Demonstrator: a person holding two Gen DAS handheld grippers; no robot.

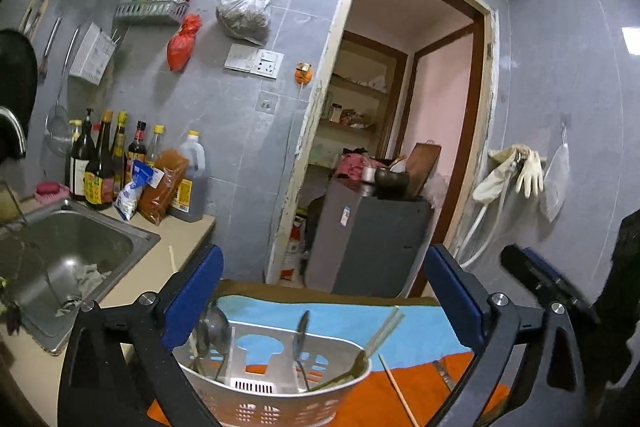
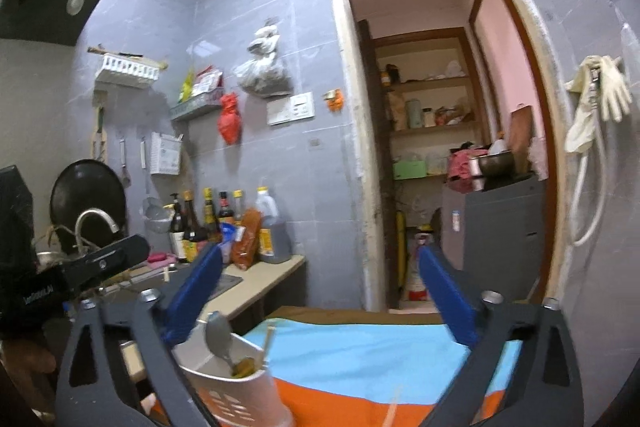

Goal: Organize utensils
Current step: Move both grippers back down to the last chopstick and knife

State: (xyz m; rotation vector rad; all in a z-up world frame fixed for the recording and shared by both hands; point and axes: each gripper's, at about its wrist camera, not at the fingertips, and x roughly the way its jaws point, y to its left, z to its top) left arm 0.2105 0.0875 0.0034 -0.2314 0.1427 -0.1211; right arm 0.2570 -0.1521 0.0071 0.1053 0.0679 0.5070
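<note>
A white slotted utensil caddy (image 1: 276, 383) stands on a blue and orange cloth (image 1: 400, 331). It holds metal spoons (image 1: 214, 331) and chopsticks (image 1: 384, 331). One loose chopstick (image 1: 398, 391) lies on the orange part beside it. My left gripper (image 1: 324, 291) is open and empty, its blue fingers spread above the caddy. In the right wrist view the caddy (image 2: 236, 391) sits low left with a spoon (image 2: 219, 341) sticking up. My right gripper (image 2: 320, 301) is open and empty, above the cloth (image 2: 380, 351).
A steel sink (image 1: 76, 251) and a counter with sauce bottles (image 1: 104, 163) lie to the left. A doorway (image 1: 404, 115) with a grey cabinet (image 1: 372, 243) is ahead. Gloves (image 1: 516, 171) hang on the right wall. The right gripper's body (image 1: 548, 279) shows at right.
</note>
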